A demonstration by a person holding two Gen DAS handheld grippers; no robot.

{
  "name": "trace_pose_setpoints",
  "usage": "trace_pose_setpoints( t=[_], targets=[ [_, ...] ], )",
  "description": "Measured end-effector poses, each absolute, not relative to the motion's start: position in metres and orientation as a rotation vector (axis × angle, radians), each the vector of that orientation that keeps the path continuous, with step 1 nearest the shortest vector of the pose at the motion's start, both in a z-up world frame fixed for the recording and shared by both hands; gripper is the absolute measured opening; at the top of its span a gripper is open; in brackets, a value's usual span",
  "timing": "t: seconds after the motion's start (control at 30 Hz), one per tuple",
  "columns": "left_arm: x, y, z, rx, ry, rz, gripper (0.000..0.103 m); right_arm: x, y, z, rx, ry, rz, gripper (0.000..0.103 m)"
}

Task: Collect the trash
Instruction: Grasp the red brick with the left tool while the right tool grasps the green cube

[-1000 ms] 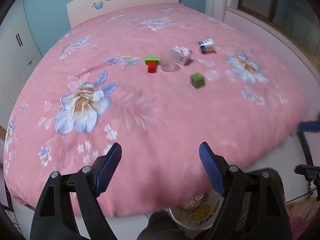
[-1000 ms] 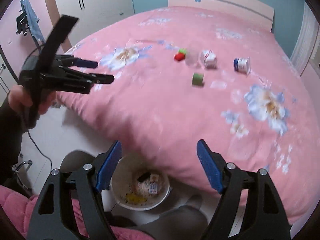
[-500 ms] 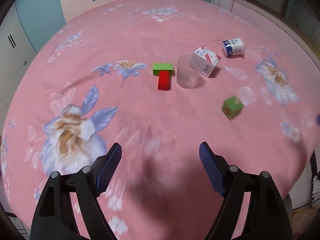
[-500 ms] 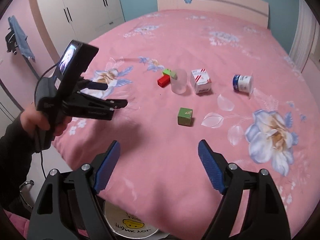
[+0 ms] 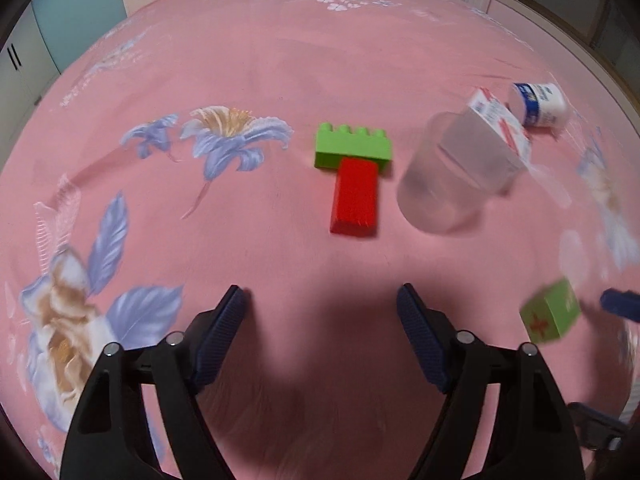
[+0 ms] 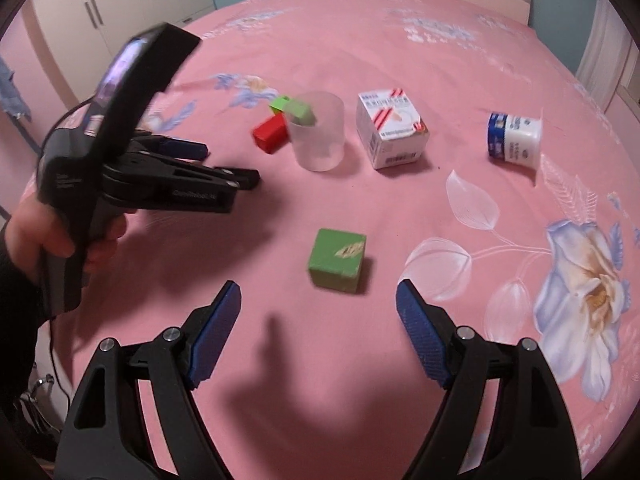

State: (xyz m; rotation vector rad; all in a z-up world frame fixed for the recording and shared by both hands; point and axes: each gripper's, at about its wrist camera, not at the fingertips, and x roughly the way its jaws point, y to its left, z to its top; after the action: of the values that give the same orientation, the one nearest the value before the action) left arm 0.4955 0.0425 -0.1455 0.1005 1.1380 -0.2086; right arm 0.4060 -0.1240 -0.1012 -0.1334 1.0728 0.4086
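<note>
Green cube point(image 6: 337, 261): lies on the pink bedspread point(image 6: 400, 40), just ahead of the right hand-held gripper point(image 6: 318, 306) and roughly centred on the gap between its blue pads; not touched. In the left wrist view it sits low at the right edge point(image 5: 551, 317), blurred.
White carton point(image 6: 391, 128): stands farther out on the bed, beyond the cube, right of the cup.
Clear plastic cup point(image 6: 318, 132): upright, just left of the carton; ahead and to the right of the left hand-held gripper point(image 5: 322, 306).
Red block point(image 5: 355, 197) and green studded brick point(image 5: 352, 147): touching, forming a T, directly ahead of the left hand-held gripper, apart from it.
White-and-blue tub point(image 6: 514, 140): on its side, well right of the carton.
Right hand-held gripper: jaws spread wide, nothing between them.
Left hand-held gripper: jaws spread wide and empty, over bare bedspread; held in a hand point(image 6: 60, 236) with a dark sleeve.
</note>
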Motion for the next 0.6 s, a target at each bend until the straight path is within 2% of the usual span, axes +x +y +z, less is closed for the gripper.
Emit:
trace_pose_setpoints(
  t=[0.13, 0.17, 0.27, 0.37, 0.47, 0.53, 0.57, 0.6],
  targets=[
    [0.51, 0.038, -0.145, 0.097, 1.108, -0.21, 0.078, 0.426, -0.126, -0.115, -0.086, 1.093, 0.394, 0.079],
    [0.513, 0.036, -0.146, 0.098, 1.104, -0.21, 0.073, 0.429, -0.125, -0.118, -0.077, 1.096, 0.391, 0.079],
    [0.519, 0.029, -0.147, 0.112, 1.092, -0.21, 0.062, 0.437, -0.123, -0.126, -0.056, 1.115, 0.394, 0.067],
    [0.525, 0.026, -0.147, 0.108, 1.09, -0.217, 0.054, 0.442, -0.121, -0.132, -0.049, 1.133, 0.392, 0.066],
    [0.529, 0.025, -0.147, 0.116, 1.086, -0.225, 0.04, 0.443, -0.115, -0.133, -0.069, 1.119, 0.385, 0.052],
    [0.533, 0.024, -0.148, 0.121, 1.088, -0.234, 0.029, 0.444, -0.113, -0.133, -0.076, 1.116, 0.386, 0.034],
    [0.534, 0.022, -0.148, 0.119, 1.092, -0.241, 0.022, 0.444, -0.112, -0.133, -0.08, 1.116, 0.39, 0.031],
    [0.534, 0.021, -0.147, 0.119, 1.095, -0.242, 0.022, 0.444, -0.111, -0.133, -0.079, 1.116, 0.393, 0.031]
  ],
)
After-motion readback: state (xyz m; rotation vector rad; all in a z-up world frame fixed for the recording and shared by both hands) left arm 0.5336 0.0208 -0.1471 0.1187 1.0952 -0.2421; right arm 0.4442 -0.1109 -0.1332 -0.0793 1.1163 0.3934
